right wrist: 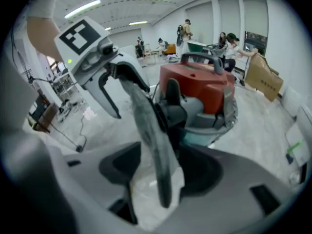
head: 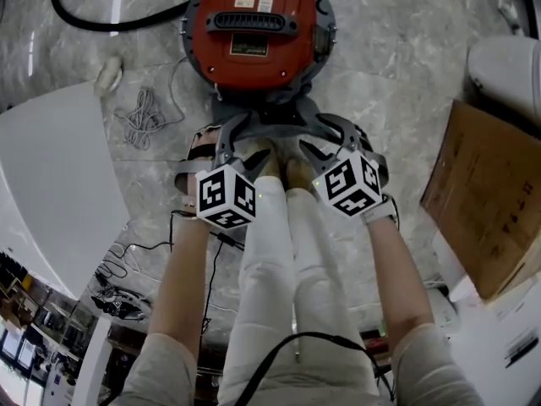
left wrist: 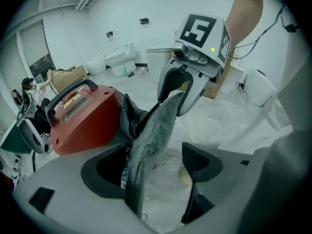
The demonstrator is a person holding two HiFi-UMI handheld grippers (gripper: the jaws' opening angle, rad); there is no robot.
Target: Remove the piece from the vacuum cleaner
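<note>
A red round vacuum cleaner (head: 254, 28) stands on the marble floor ahead of me; it also shows in the left gripper view as the vacuum cleaner (left wrist: 83, 116) and in the right gripper view (right wrist: 204, 89). A flat, dusty grey piece (head: 270, 129) juts from its near side. My left gripper (head: 228, 142) and right gripper (head: 334, 142) face each other across it. The grey piece (left wrist: 151, 140) stands between the left gripper's (left wrist: 153, 172) open jaws, with a gap on the right. It (right wrist: 153, 145) also stands loose between the right gripper's (right wrist: 163, 174) open jaws.
A black hose (head: 101, 19) curves at the upper left, with a coiled white cable (head: 144, 117) below it. A white panel (head: 51, 176) lies left, a cardboard box (head: 490, 201) right. My legs in white trousers (head: 279, 260) stand just behind the grippers. People stand far off.
</note>
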